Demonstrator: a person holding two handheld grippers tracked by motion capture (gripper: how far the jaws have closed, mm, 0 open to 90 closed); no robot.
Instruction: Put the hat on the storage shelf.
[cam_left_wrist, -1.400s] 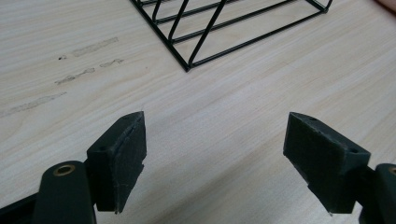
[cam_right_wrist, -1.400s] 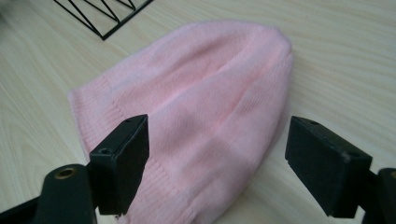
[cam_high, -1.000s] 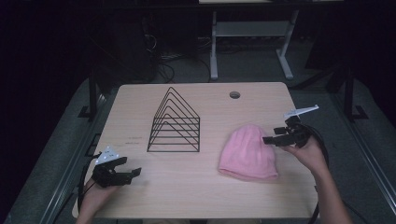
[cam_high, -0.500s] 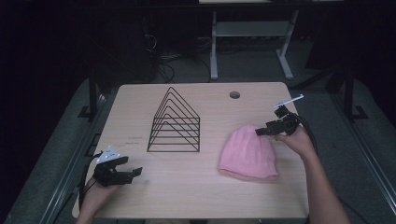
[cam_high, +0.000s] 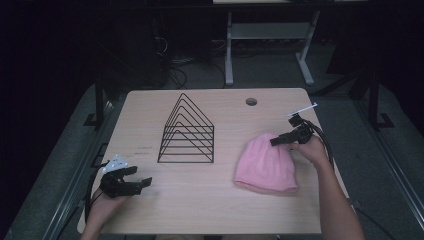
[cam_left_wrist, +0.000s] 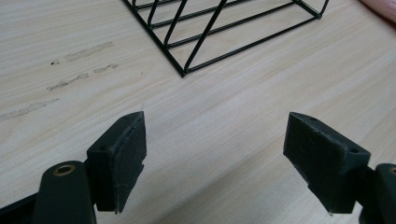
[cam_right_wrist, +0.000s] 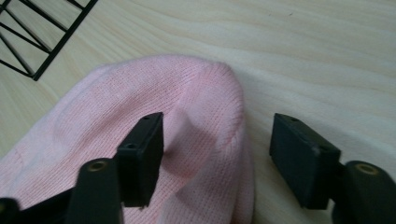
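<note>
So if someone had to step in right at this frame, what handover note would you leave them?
Right gripper: open, jaws straddling the crown edge of the pink knit hat; one jaw presses into the knit, the other is over bare wood. Nothing clamped.
Left gripper: open, holding nothing, low over the near left corner of the table.
Hat lies flat on the table's right side, crown toward the far edge. The black wire rack stands at mid-table, apart from the hat.
Done: right gripper lined up on the hat.
Left: shut on the crown and lift; where it goes can't be read from here.
</note>
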